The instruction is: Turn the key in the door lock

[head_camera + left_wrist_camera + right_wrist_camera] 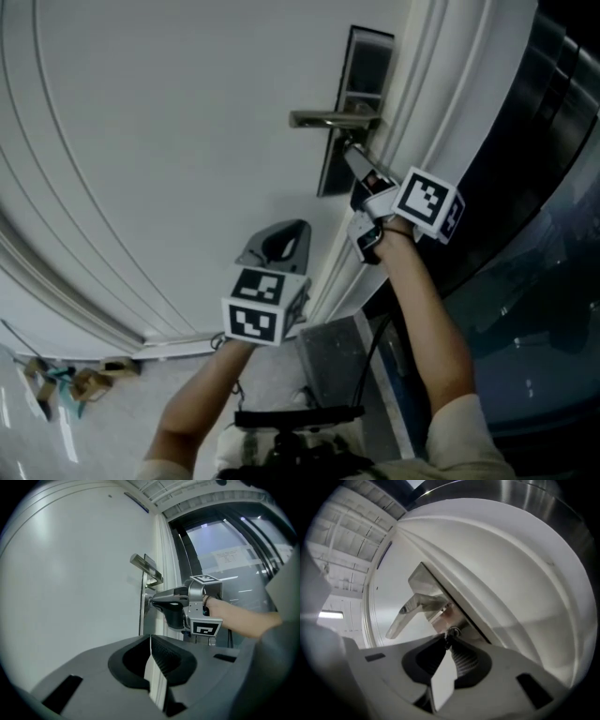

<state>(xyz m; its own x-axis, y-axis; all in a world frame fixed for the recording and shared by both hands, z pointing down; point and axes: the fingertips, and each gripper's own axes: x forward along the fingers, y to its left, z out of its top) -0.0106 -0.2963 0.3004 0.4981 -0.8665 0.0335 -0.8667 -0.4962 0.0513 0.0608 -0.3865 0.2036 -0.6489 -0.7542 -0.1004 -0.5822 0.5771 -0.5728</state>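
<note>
L gripper (150, 638) held level, jaws together – empty, R gripper (448, 641) further fwd, jaws clamped on key (451, 632)

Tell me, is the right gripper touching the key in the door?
Touching. The right gripper view shows the right gripper with its jaw tips pinched on the key below the door handle.

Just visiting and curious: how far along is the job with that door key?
Reaching is done: the right tongs sit at the lock under the door handle. In hand: they pinch the key, wrist tilted as if mid-turn. Remaining: finishing the turn and letting go. The left tongs are shut, empty.
</note>
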